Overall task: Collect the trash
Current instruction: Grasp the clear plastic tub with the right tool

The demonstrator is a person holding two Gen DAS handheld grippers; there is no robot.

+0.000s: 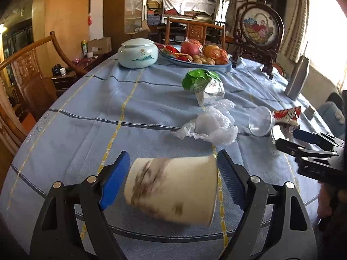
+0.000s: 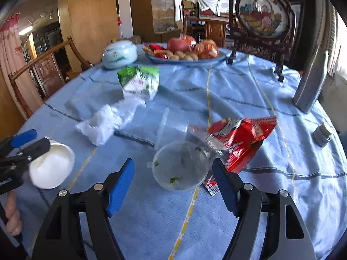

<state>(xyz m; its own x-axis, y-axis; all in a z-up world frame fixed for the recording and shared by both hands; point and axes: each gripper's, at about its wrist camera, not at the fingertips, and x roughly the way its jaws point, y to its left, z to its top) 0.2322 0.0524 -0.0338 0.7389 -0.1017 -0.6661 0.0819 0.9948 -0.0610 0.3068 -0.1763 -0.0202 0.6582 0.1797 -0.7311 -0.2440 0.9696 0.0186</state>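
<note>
- Clamping a white paper cup (image 1: 173, 189) end to end, the left gripper (image 1: 173, 186) has one blue pad on the cup's base and the other at its rim, so the cup rides sideways above the near edge of the table (image 1: 86, 112). That crosswise hold looks meant to keep it from slipping while it is carried.
- Moving right along the blue cloth: a crumpled clear plastic bag (image 1: 211, 126) lies mid-table, untouched, with a green-and-white carton (image 1: 205, 85) tipped over just beyond it, towards the far edge.
- Next comes the clear plastic cup (image 2: 181, 165), on its side with its mouth facing the camera and green scraps inside. The right gripper (image 2: 173, 186) has its jaws apart and it sits in the gap between them, pads not yet pressing. Blur makes contact hard to call. My guess is that this is the next pick.
- Right beside that cup, touching or nearly so, a red snack wrapper (image 2: 243, 138) sprawls towards the right edge of the table.
- Far edge: a lidded ceramic jar (image 1: 137, 53) and a fruit plate (image 1: 223, 66), likely not trash.
</note>
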